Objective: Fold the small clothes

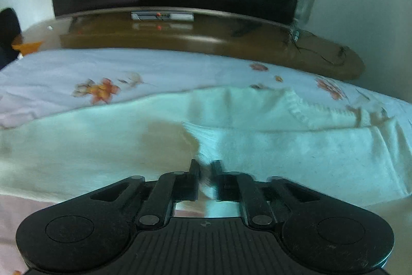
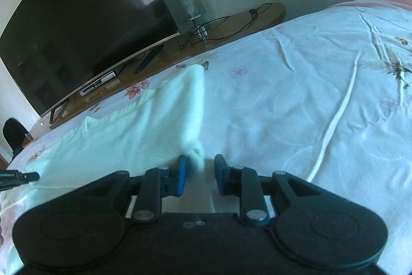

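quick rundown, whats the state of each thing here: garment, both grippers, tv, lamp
white knit garment: spread flat on the floral bedsheet, not folded
left gripper: jaws slightly apart, cloth between them
right gripper: open, garment edge between its pads
tv: off
glass lamp: upright, unlit

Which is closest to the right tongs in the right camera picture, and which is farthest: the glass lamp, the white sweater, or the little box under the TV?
1. White sweater: right at the right tongs, its corner between the blue pads.
2. Little box: up and left, on the wooden shelf under the TV.
3. Glass lamp: farthest, up on the shelf beside the TV.
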A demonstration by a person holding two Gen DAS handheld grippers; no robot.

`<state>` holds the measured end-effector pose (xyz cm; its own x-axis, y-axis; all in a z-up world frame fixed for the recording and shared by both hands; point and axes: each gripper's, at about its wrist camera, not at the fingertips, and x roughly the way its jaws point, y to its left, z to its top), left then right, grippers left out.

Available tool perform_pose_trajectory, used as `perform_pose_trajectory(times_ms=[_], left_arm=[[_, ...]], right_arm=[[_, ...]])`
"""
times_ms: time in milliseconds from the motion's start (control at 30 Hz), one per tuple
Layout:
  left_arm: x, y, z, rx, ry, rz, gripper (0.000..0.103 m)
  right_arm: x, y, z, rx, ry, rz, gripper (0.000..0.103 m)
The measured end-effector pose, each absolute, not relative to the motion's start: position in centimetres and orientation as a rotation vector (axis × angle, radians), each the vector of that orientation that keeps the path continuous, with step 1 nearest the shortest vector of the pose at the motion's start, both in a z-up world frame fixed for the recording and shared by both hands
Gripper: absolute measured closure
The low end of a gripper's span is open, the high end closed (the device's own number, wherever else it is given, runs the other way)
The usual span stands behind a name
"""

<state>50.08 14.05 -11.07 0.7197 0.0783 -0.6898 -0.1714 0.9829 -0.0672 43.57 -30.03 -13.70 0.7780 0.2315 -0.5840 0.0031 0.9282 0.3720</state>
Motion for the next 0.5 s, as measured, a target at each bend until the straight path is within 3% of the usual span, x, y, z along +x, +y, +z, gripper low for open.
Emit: perform_pose_trajectory(times_ms=[67,133,167,267,467,500], left_arm=[[49.0,15.5,-10.4,-0.168,0.694,0.177,0.01],[48.3,17.3,-10.1,-0.241,0.66,0.16,0.01],[48.3,18.1,-10.1,-0.278,0.669,0.162,0.012],[48.4,19.4,-10.9,-0.348,0.704,0.155,0.045],[48.9,19.6,-12.8,-0.397,0.748,0.122,0.048],[49.1,19.4,-12.9,-0.39,0.75,0.118,0.057]], right_arm=[[43.6,-30.0,-13.7,0.361,0.663,0.122,0.079],[43.6,-30.0,-13.7,0.362,0.664,0.126,0.079],[43.6,-30.0,-13.7,0.367,0.663,0.126,0.079],[43.3,-30.4,-13.5,0.402,0.638,0.113,0.077],[42.1,-31.0,-12.1,0.457,0.536,0.101,0.076],[42.3,-31.0,-11.9,0.456,0.534,0.106,0.075]])
